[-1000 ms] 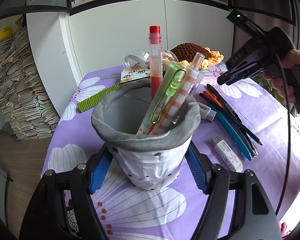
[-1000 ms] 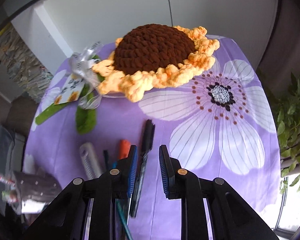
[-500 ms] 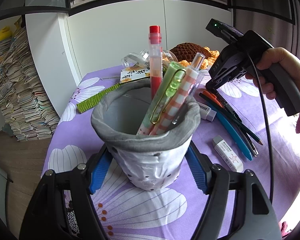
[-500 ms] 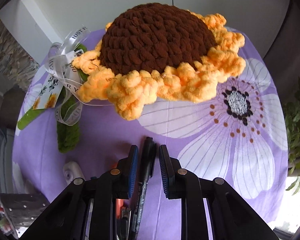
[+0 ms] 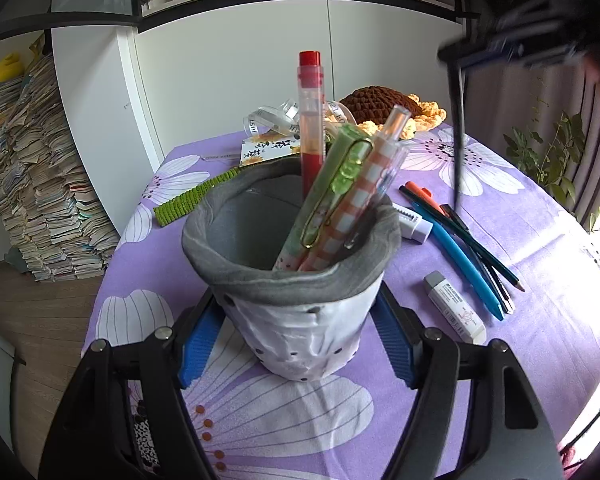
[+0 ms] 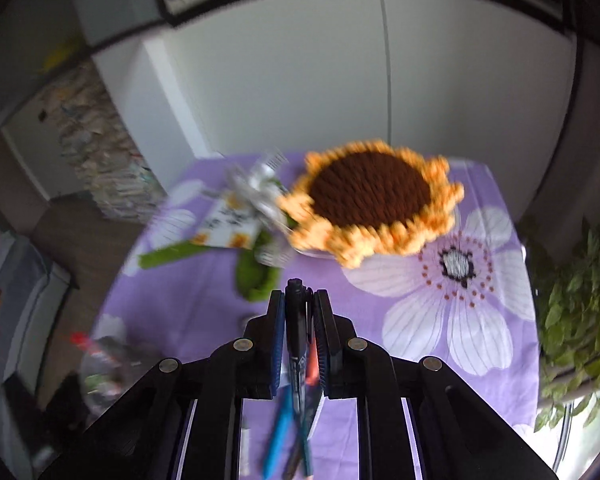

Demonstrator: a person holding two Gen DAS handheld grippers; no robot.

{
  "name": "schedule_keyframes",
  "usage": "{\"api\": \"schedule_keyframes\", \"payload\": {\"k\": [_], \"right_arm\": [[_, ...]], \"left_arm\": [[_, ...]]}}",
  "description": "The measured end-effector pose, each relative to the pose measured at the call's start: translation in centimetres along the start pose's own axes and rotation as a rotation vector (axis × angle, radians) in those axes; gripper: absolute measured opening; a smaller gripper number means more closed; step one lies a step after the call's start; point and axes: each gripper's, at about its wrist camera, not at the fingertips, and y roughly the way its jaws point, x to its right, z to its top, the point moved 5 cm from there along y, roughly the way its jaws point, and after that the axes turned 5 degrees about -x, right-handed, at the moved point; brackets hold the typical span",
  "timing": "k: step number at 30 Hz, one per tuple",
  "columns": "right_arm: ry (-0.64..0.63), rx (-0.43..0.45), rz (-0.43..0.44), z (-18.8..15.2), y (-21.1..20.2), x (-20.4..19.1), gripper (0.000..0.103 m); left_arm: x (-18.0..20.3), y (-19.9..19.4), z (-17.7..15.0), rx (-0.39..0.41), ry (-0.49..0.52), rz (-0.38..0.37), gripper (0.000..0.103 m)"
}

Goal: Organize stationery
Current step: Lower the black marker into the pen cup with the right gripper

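From the left wrist view, the grey fabric pen holder (image 5: 296, 280) is standing on the purple flowered desk (image 5: 532, 240), carrying a red pen (image 5: 311, 120), a green pen (image 5: 332, 188) and an orange checked pen (image 5: 364, 196). The left gripper (image 5: 298, 342) is clamping the holder's base, jaws wide around it. At 2 o'clock a black pen (image 5: 457, 136) is hanging from the blurred right gripper (image 5: 454, 58); loose pens (image 5: 456, 248) and an eraser (image 5: 454, 306) are lying at 3 o'clock.

From the right wrist view, the right gripper (image 6: 298, 300) is closing its jaws, nearly together, on the black pen (image 6: 296, 312). The crochet sunflower (image 6: 370, 196) is sitting at 12 o'clock, with bare cloth beside it.
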Motion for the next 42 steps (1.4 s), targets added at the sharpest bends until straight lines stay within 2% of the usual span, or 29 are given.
{"api": "schedule_keyframes", "payload": {"k": [3, 6, 12, 17, 21, 29, 36, 42], "right_arm": [[-0.061, 0.106, 0.033, 0.1, -3.9, -2.9, 0.015], [-0.126, 0.191, 0.109, 0.1, -7.5, -5.5, 0.015], [-0.212, 0.282, 0.203, -0.2, -10.6, -9.5, 0.015], [-0.268, 0.246, 0.275, -0.8, -9.4, -12.0, 0.015], [-0.309, 0.187, 0.282, -1.4, -6.8, -13.2, 0.015], [-0.438, 0.143, 0.162, -3.4, -2.9, -14.8, 0.015], [-0.406, 0.046, 0.183, -4.0, -1.1, -14.3, 0.015], [-0.370, 0.030, 0.192, -4.1, -1.5, -13.5, 0.015]], "left_arm": [[0.0, -0.1, 0.0, 0.000, 0.001, 0.001, 0.071], [-0.1, -0.1, 0.0, 0.000, 0.000, 0.000, 0.071], [-0.1, -0.1, 0.0, 0.001, 0.001, 0.001, 0.071], [-0.1, -0.2, -0.1, 0.002, 0.003, 0.001, 0.071], [-0.2, -0.2, -0.1, 0.001, 0.002, -0.004, 0.071], [0.0, -0.2, -0.1, 0.005, 0.001, -0.006, 0.071], [0.0, -0.2, -0.1, 0.004, 0.000, -0.006, 0.071], [0.1, -0.2, -0.2, 0.003, -0.002, -0.006, 0.071]]}}
